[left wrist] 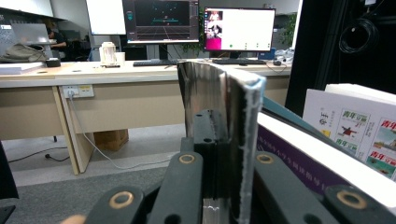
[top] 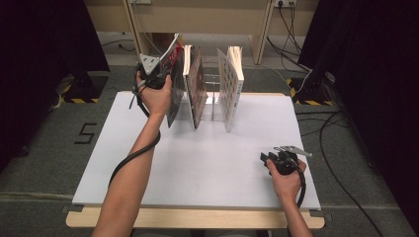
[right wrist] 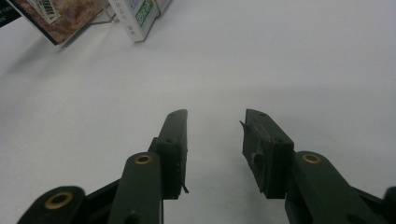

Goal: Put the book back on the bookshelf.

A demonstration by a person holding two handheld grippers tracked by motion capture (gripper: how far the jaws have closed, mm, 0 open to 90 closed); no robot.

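Note:
A thin dark glossy book [top: 174, 94] stands tilted at the left end of a clear rack [top: 213, 98] at the back of the white table [top: 207, 163]. My left gripper [top: 169, 68] is shut on its top edge; in the left gripper view the black jaws [left wrist: 224, 163] clamp the book [left wrist: 219, 107] between them. A brown-covered book [top: 196, 86] and a white book [top: 230, 84] stand in the rack to its right. My right gripper [top: 266, 158] rests low over the table's front right, open [right wrist: 215, 126] with nothing between the jaws.
The white book's cover [left wrist: 359, 130] with small pictures and a purple-covered book [left wrist: 299, 163] lie close to the right of the left jaws. The rack's books [right wrist: 65, 16] are far ahead of the right gripper. Black curtains flank the table; cables run on the floor.

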